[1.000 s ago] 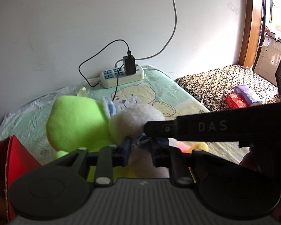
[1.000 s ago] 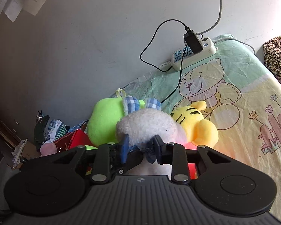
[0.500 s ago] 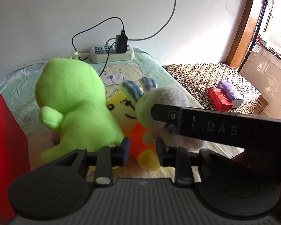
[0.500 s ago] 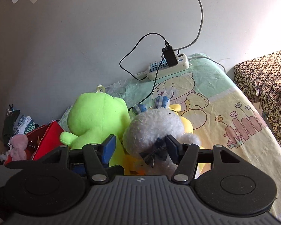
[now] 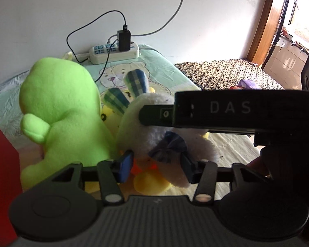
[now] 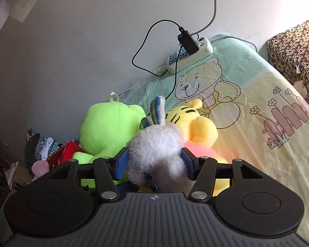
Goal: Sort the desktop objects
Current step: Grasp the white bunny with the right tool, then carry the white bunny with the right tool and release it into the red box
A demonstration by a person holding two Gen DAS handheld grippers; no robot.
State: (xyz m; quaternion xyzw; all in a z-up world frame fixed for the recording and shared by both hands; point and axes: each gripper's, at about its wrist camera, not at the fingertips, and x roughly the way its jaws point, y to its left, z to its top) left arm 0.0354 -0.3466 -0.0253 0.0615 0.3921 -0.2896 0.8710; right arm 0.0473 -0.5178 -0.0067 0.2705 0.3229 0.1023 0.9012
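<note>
Both tongs appear, one per wrist view. Right tongs (image 6: 153, 163) are spread partway, with their two blue-padded fingers pressed against either side of a white plush rabbit (image 6: 156, 154), gripping its fluffy body. Left tongs (image 5: 157, 165) are spread to about the same width, the same white rabbit (image 5: 164, 142) lying just ahead of and partly between their fingers; whether the pads touch it I cannot tell. In the left wrist view the right tongs (image 5: 154, 115) reach in from the right as a black bar lettered "DAS", its tip against the rabbit's head.

Three soft toys sit bunched together on a worktop (image 6: 257, 94) covered with a pale green and yellow cloth printed with one cartoon bear. They are one white rabbit with two blue checked ears and one blue bow, one bright green plush toy (image 6: 109, 129) to its left and touching it, and one yellow tiger-striped plush toy (image 6: 195, 125) behind it to the right, also touching.

One white power strip (image 6: 187, 55) lies at the far edge against the wall, with one black charger (image 6: 187, 41) plugged in. One red box (image 6: 63, 152) stands left of the green toy. A patterned dark-and-cream cloth (image 5: 226, 74) covers a surface to the right.
</note>
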